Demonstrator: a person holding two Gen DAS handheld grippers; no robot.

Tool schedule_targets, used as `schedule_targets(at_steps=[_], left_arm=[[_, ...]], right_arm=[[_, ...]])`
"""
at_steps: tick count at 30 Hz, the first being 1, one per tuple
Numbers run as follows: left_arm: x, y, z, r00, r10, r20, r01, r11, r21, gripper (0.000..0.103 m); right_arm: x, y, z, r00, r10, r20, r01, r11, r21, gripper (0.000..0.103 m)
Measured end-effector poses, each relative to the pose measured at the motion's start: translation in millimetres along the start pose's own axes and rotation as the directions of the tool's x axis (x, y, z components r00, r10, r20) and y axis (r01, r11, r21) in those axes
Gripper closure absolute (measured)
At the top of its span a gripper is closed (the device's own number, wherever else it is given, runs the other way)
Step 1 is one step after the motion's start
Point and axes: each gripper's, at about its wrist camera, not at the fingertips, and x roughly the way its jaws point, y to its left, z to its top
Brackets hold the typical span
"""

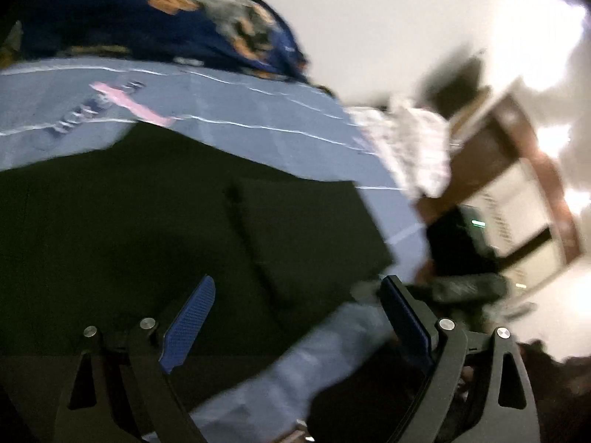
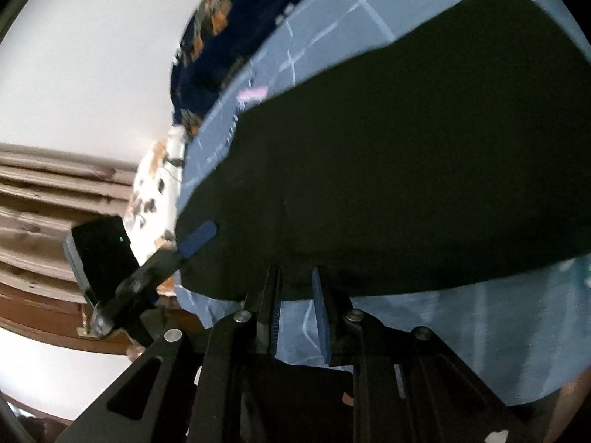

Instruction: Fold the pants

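Dark, almost black pants (image 1: 155,229) lie spread on a light blue bed sheet (image 1: 258,110); a fold ridge runs across them. In the left wrist view my left gripper (image 1: 295,295) is open, its blue-padded fingers (image 1: 190,323) wide apart just above the pants. In the right wrist view the pants (image 2: 406,166) fill the middle. My right gripper (image 2: 295,288) has its jaws nearly together at the pants' near edge; whether cloth is pinched between them cannot be told. The left gripper (image 2: 184,247) also shows there at the pants' left edge.
A dark blue floral blanket (image 1: 166,11) is bunched at the far side of the bed. A white patterned cloth (image 1: 413,140) lies at the bed's corner. Brown wooden furniture (image 2: 48,192) stands beside the bed. A pink tag (image 1: 129,103) lies on the sheet.
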Motion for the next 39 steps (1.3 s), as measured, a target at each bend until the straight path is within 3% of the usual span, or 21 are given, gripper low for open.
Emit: schedule_targets(at_steps=[3, 6, 9, 13, 17, 26, 39], left_arm=[[14.4, -2.0, -3.7, 0.995, -0.091, -0.051, 0.088, 0.995, -0.048, 0.012], [28.4, -7.9, -6.7, 0.992, -0.086, -0.091, 0.081, 0.995, -0.050, 0.014], [36.5, -17.0, -9.2, 0.991, -0.097, -0.094, 0.093, 0.995, -0.037, 0.029], [52.8, -15.8, -11.4, 0.989, -0.040, -0.144, 0.031, 0.997, -0.064, 0.055], [58.3, -7.6, -18.8, 0.985, -0.056, -0.166, 0.030, 0.988, -0.151, 0.055], [65.3, -0.2, -19.2, 0.982, -0.017, -0.189, -0.019, 0.982, -0.187, 0.055], [69.3, 13.1, -8.8, 0.991, -0.015, -0.134, -0.023, 0.961, -0.276, 0.054]], right_arm=[[-21.7, -19.9, 8.6, 0.999, 0.022, 0.048, -0.024, 0.999, 0.025, 0.077], [-34.3, -35.1, 12.0, 0.998, -0.010, 0.057, 0.008, 0.999, 0.033, 0.071], [-42.8, -44.7, 17.4, 0.999, 0.002, 0.053, -0.004, 0.999, 0.033, 0.070], [-42.8, -43.1, 21.4, 0.999, 0.014, 0.049, -0.014, 1.000, 0.006, 0.067], [-40.4, -52.6, 20.7, 0.998, 0.051, 0.044, -0.052, 0.998, 0.033, 0.067], [-37.7, -63.7, 18.6, 0.993, 0.110, 0.039, -0.112, 0.991, 0.066, 0.064], [-36.1, -76.1, 17.5, 0.985, 0.167, 0.048, -0.172, 0.978, 0.121, 0.062]])
